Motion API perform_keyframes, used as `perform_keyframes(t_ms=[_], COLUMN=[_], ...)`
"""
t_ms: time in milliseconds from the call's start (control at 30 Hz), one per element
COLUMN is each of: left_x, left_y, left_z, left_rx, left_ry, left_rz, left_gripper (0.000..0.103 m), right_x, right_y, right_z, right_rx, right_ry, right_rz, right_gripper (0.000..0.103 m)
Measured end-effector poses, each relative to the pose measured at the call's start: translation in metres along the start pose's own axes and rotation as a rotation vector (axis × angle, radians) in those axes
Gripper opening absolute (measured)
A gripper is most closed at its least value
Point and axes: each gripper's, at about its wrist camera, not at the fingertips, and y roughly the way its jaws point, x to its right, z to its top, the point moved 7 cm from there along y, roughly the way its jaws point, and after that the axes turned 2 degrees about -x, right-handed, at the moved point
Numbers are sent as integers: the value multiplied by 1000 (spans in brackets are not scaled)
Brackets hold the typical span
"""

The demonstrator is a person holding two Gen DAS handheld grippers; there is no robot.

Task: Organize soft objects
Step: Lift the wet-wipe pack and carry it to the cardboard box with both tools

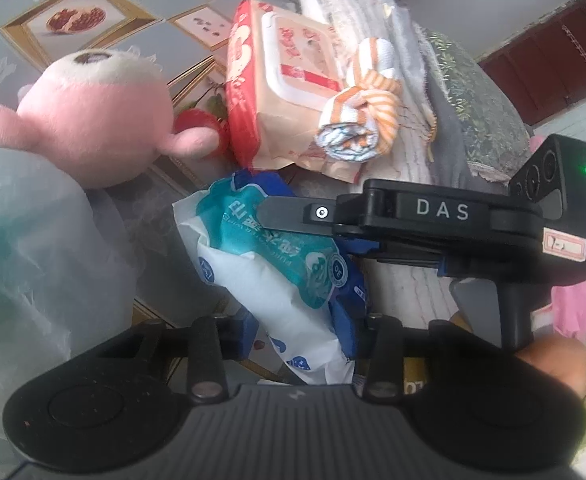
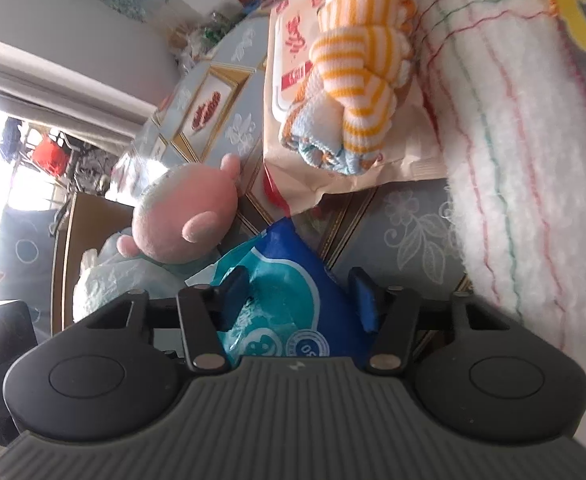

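A blue-and-white soft pack of wipes lies on the patterned tablecloth. My left gripper is shut on its near end, blue pads squeezing the wrapper. The right gripper comes in from the right, one dark finger lying over the pack's far end. In the right wrist view the same pack fills the gap of my right gripper, both pads against it. A pink plush toy sits to the left. A knotted orange-striped cloth rests on a red-and-beige wipes pack.
A translucent plastic bag bulges at the near left beside the plush. A white towel with coloured threads and stacked grey cloths lie on the right. A person's thumb holds the right gripper's handle.
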Motion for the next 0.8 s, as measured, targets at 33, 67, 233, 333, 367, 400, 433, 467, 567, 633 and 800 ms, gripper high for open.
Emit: perform_keyframes(t_ms=[33, 67, 233, 333, 367, 400, 433, 467, 567, 633, 800], left_x=[3, 6, 29, 43, 46, 49, 52, 54, 56, 50, 11], left_y=[-3, -7, -38, -63, -72, -81, -92, -105, -138, -165, -224], left_z=[0, -1, -2, -6, -8, -11, -13, -16, -23, -30, -52], left_rx=[7, 15, 86, 136, 151, 164, 179, 193, 230, 261, 335], left_ry=[11, 23, 99, 142, 155, 167, 181, 192, 223, 239, 233], left_rz=[-4, -8, -30, -48, -52, -55, -57, -57, -39, -24, 24], left_gripper=[40, 40, 40, 40, 40, 40, 40, 40, 40, 40, 40], right_x=[0, 0, -20, -36, -44, -51, -59, -69, -103, -126, -196], right_y=[-5, -10, -47, -74, -84, -92, -100, -107, -120, -124, -107], right_z=[-1, -1, -6, -11, -14, -16, -19, -23, -35, -44, -66], right_rx=[11, 21, 111, 169, 189, 204, 220, 236, 266, 282, 268], right_ry=[9, 12, 0, -19, -28, -36, -46, -60, -109, -144, -229], right_rz=[8, 15, 43, 57, 63, 70, 78, 88, 118, 142, 229], right_gripper=[51, 50, 50, 50, 50, 50, 50, 50, 50, 51, 52])
